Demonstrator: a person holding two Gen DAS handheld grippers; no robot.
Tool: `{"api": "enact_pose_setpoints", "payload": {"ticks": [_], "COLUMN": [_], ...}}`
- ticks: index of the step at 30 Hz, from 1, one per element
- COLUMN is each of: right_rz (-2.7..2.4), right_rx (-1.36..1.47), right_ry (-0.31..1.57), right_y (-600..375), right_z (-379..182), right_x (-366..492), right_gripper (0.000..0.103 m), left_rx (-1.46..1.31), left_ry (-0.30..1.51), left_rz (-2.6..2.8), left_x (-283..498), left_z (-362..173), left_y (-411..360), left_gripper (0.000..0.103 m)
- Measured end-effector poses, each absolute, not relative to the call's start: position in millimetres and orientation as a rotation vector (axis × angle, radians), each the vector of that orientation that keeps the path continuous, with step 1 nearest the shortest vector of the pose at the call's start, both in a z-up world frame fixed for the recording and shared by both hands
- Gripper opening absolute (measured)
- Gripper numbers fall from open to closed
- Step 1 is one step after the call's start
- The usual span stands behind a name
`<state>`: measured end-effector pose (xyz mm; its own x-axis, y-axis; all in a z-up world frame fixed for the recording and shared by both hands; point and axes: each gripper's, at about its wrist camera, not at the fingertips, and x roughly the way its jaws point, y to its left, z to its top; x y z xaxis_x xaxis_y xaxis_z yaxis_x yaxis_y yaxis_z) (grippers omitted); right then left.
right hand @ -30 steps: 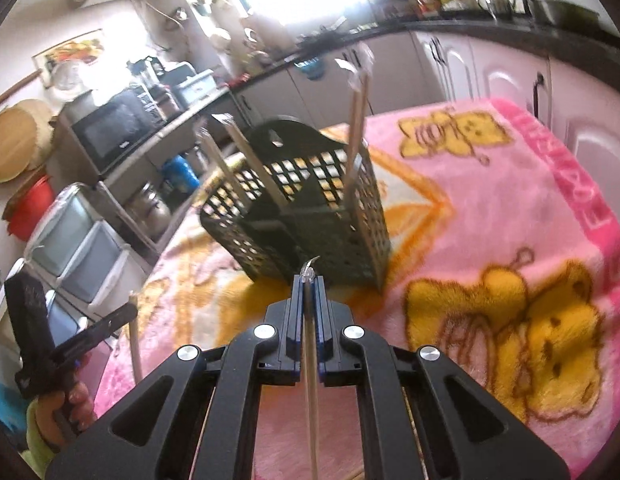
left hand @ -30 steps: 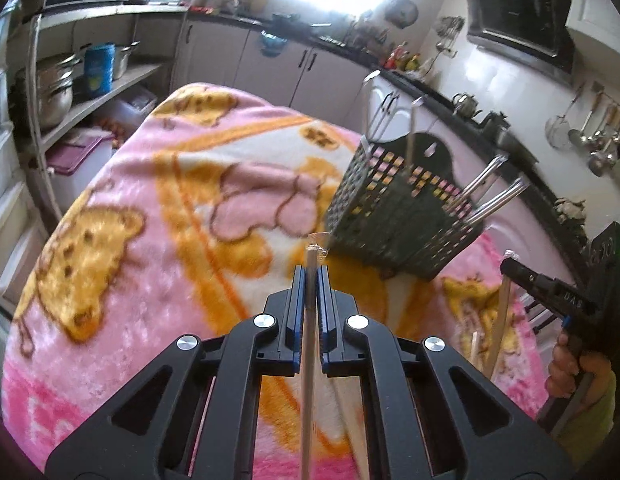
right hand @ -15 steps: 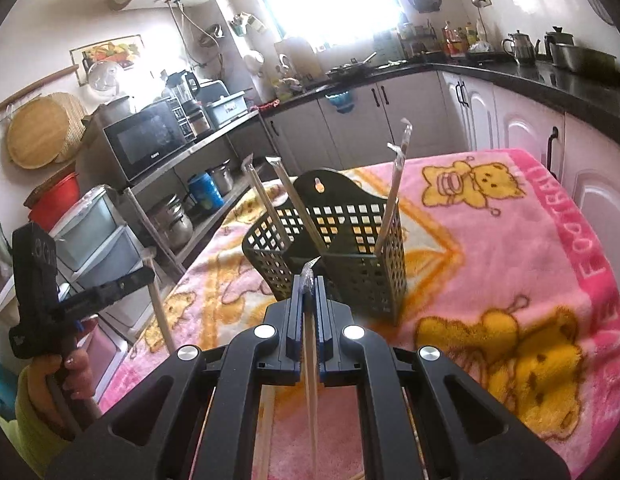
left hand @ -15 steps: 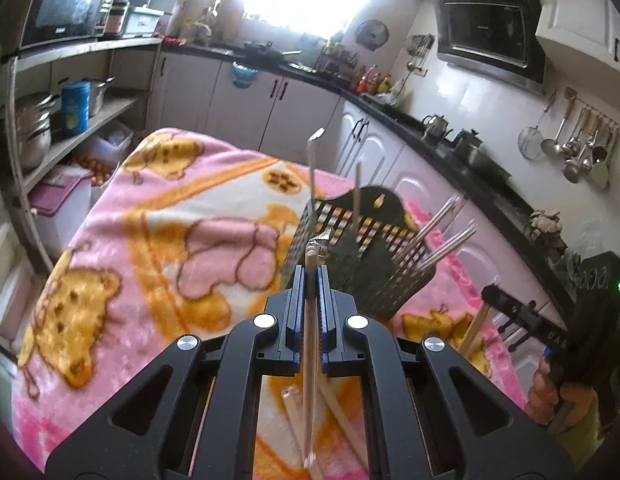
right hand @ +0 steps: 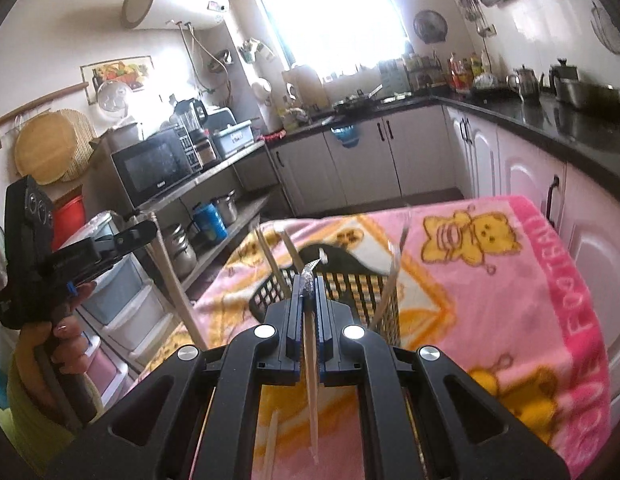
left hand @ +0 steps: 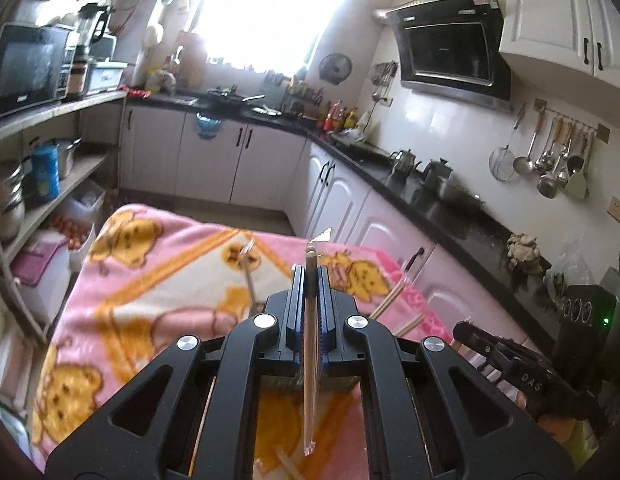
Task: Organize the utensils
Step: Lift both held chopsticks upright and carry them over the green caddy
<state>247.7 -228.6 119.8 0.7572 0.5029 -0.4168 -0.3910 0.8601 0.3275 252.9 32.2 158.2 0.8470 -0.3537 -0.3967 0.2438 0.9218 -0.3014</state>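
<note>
My left gripper (left hand: 310,280) is shut on a wrapped chopstick (left hand: 309,380) that hangs down between its fingers, raised high over the table. My right gripper (right hand: 309,292) is shut on another wrapped chopstick (right hand: 311,392). The dark mesh utensil basket (right hand: 350,292) stands just beyond the right fingertips with several chopsticks (right hand: 390,280) leaning in it. In the left wrist view the basket is mostly hidden under the gripper; only chopstick tips (left hand: 394,296) stick out. The left gripper shows at the left of the right wrist view (right hand: 138,234).
The table carries a pink bear blanket (right hand: 490,280). Loose chopsticks (right hand: 270,440) lie on it below the grippers. Shelves with pots (left hand: 14,200) stand to the left, white cabinets (left hand: 350,200) and a black counter to the right.
Both grippers have risen and tilted up with their chopsticks. The views now look over the basket toward the kitchen, and the basket sits lower and closer under the fingertips.
</note>
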Motion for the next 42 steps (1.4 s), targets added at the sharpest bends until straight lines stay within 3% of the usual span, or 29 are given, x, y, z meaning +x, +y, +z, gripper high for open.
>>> {"api": "enact_pose_setpoints", "payload": {"ticks": [22, 42], "right_rz": [0.402, 0.291], "right_rx": [0.274, 0.294], "right_ry": [0.37, 0.303], "right_y": [-241, -245], "right_z": [176, 149], "right_x": [303, 347], "right_gripper": [0.005, 0.005], "left_rx": [-0.184, -0.216], "left_ry": [0.334, 0.368], "left_rz": [-0.269, -0.152], "left_x": [308, 344], "left_z": [205, 146], "left_y": [1, 18], "left_gripper": [0.001, 0.001]}}
